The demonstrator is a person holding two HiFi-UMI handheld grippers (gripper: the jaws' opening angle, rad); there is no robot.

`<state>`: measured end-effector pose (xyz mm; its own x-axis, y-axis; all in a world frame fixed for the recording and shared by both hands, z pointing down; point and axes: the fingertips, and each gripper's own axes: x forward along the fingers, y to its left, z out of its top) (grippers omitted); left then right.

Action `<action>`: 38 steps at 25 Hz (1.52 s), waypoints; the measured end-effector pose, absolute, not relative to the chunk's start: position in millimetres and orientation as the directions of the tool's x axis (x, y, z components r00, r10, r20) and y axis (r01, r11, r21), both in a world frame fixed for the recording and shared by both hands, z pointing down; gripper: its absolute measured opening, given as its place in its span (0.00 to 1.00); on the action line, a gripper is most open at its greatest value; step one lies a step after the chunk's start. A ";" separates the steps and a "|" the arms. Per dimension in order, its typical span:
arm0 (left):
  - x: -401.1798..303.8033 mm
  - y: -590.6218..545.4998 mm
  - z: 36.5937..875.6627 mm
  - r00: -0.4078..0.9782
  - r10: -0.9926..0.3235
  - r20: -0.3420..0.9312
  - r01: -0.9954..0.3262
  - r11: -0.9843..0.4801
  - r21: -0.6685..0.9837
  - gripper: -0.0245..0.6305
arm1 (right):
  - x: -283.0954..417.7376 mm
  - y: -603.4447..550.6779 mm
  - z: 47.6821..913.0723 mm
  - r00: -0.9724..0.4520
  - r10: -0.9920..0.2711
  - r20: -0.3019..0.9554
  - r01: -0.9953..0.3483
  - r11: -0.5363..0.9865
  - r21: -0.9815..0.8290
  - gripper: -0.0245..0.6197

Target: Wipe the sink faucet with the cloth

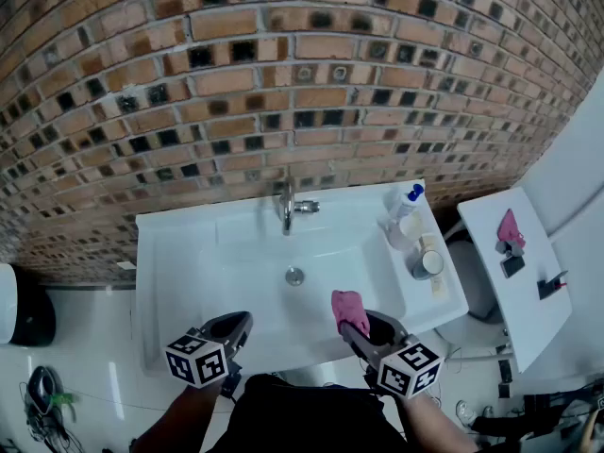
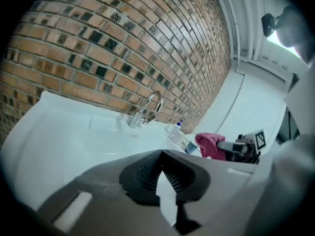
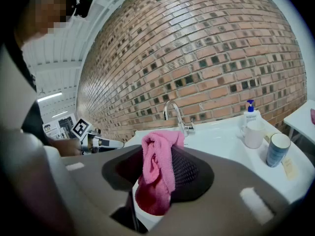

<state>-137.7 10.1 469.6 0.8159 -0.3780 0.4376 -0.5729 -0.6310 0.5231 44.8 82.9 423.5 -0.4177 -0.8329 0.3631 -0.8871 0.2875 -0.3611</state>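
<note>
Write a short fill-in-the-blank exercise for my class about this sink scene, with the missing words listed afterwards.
1. The right gripper grips a ___ cloth between its jaws.
2. The faucet stands at the back of the sink, against a ___ wall.
3. In the head view, the pump bottle stands to the ___ of the faucet.
4. The left gripper holds ___ between its jaws.

Missing words: pink; brick; right; nothing
</note>
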 end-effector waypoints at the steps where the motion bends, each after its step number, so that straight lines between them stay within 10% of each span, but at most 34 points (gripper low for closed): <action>1: -139.8 7.5 470.9 0.819 -0.371 0.438 -0.568 -0.634 0.525 0.05 | 42.4 76.7 422.2 -0.415 -0.838 0.356 -0.886 0.283 -0.367 0.28; 20: -141.1 -61.1 480.6 0.810 -0.390 0.438 -0.583 -0.621 0.525 0.05 | 69.4 -11.0 434.5 -0.364 -0.891 0.270 -0.868 0.220 -0.445 0.28; 38: -94.4 -69.0 516.7 0.679 -0.409 0.610 -0.730 -0.466 0.500 0.05 | 156.3 -193.3 542.0 -0.480 -0.862 0.163 -0.588 0.179 -0.789 0.28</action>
